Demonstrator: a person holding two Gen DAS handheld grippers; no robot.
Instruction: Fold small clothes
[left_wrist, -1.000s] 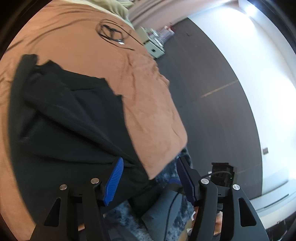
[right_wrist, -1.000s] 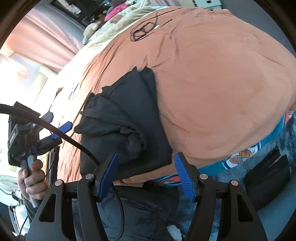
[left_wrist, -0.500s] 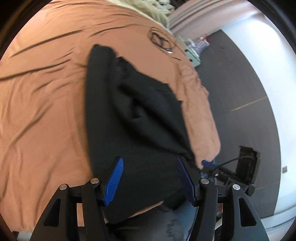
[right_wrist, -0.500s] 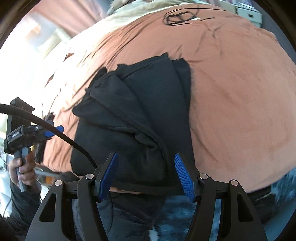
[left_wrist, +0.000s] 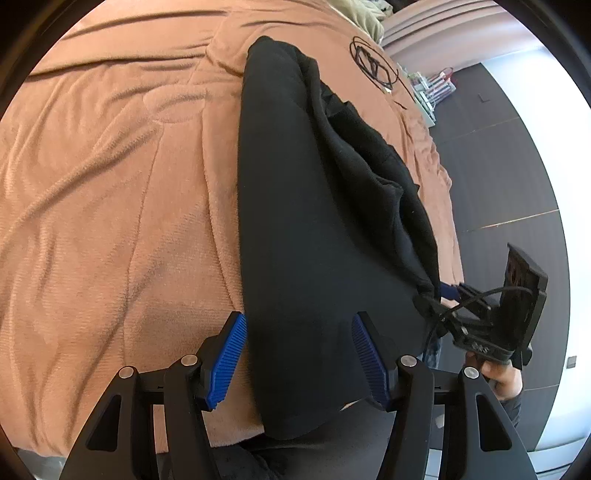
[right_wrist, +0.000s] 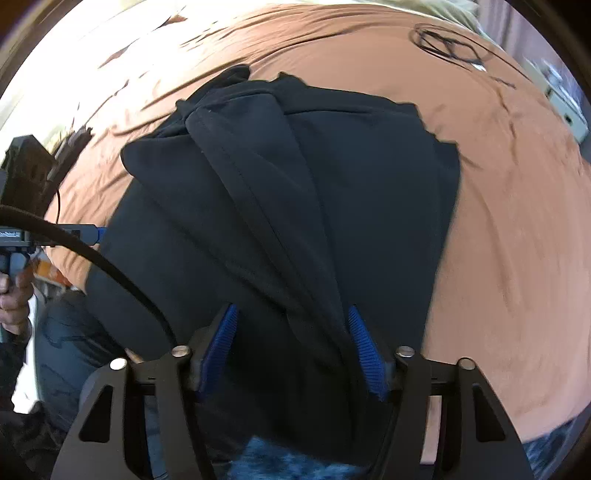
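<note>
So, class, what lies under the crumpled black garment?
The black garment lies on a rumpled, orange-brown fleece blanket, visible all around it. Whatever is directly beneath its folds is covered.

Bedroom: bed (left_wrist: 110, 184) under brown blanket.

Black garment (left_wrist: 314, 221) — tan bedspread (left_wrist: 110, 184)

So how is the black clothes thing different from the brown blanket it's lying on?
The black garment is very dark, while the brown blanket is a light orangey brown. The garment is much smaller and covers only a strip of the blanket, which spreads over the whole bed. The garment is piled in thick, overlapping folds; the blanket lies spread out with only shallow wrinkles. Both are soft cloth.
</note>
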